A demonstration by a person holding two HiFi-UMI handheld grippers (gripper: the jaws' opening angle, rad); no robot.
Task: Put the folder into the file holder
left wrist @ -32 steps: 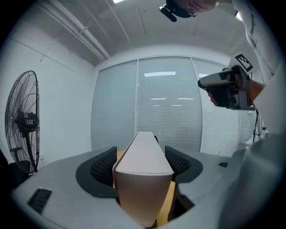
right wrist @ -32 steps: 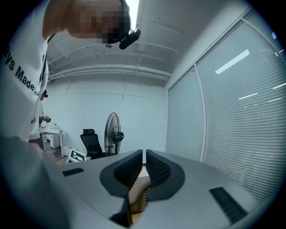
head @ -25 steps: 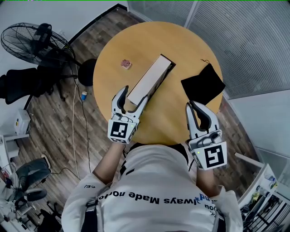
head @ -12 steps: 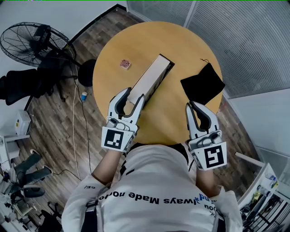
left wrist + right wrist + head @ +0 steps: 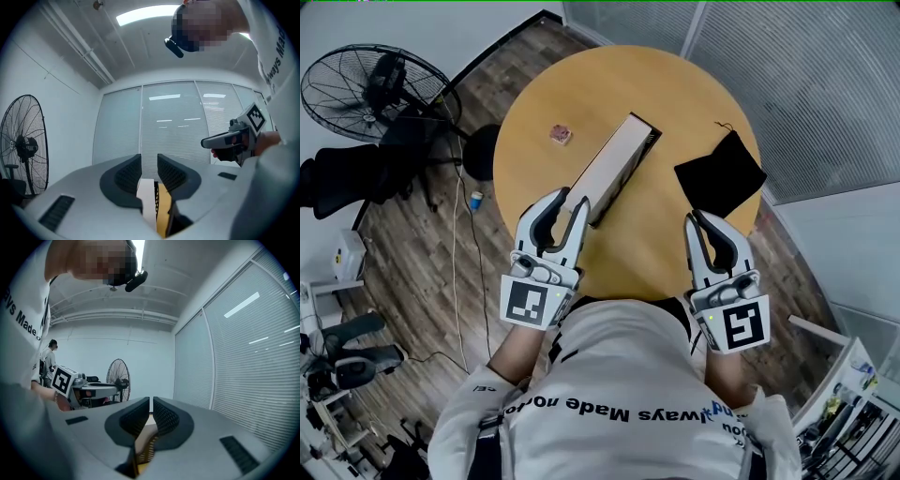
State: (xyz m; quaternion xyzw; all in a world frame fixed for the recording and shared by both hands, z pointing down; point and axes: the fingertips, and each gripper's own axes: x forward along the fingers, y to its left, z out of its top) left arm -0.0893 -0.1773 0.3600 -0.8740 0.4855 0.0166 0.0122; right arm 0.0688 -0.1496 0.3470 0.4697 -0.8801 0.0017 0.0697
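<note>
A long cream file holder (image 5: 609, 167) lies on its side, diagonally across the round wooden table (image 5: 675, 84). A flat black folder (image 5: 720, 172) rests at the table's right edge. My left gripper (image 5: 569, 200) points at the holder's near end, just short of it. Its jaws are closing to a narrow gap with nothing between them. In the left gripper view (image 5: 149, 171) a strip of the cream holder (image 5: 147, 199) shows beyond that gap. My right gripper (image 5: 697, 218) hovers over the table's near right edge, below the folder, shut and empty (image 5: 151, 411).
A small pink object (image 5: 560, 133) lies on the table's left part. A standing fan (image 5: 366, 89) and a dark chair (image 5: 342, 173) are on the wooden floor to the left. Blinds (image 5: 825, 84) line the right side. A person (image 5: 49, 363) stands in the background.
My left gripper has drawn back toward the body from the file holder's near end, and its jaws have narrowed from wide open. The right gripper has stayed in place.
</note>
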